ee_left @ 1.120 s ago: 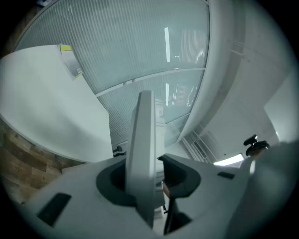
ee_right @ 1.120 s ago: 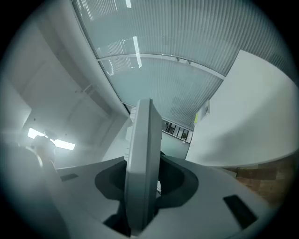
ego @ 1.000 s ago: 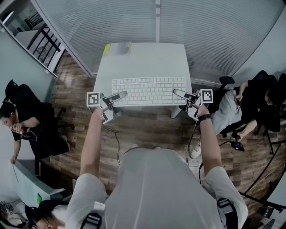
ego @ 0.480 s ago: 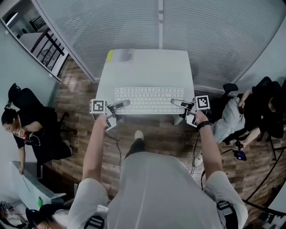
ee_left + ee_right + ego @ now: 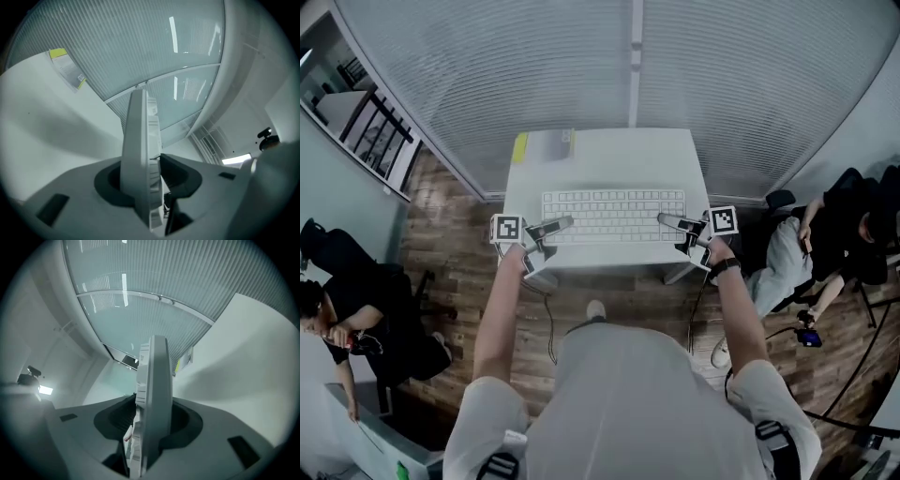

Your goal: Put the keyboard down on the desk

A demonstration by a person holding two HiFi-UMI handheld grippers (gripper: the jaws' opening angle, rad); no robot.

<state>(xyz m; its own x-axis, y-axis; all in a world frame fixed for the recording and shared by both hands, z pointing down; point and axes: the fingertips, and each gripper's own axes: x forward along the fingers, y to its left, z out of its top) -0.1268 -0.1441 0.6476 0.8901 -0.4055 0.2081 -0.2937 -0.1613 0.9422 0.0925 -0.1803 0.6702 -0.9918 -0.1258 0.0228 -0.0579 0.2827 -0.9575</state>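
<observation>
The left tool and the right tool each pinch one end of the keyboard. Holding both ends keeps it flat. It sits at the front of the desk, maybe touching it already.

White keyboard, white desk; yellow-edged sheet at the desk's upper left; brown wood-plank floor; pale grey ribbed blinds across the frame's top.

White kbd, keys up, level, long side running L-R over near half of white table, parallel w/ front edge; contact w/ table unclear.
</observation>
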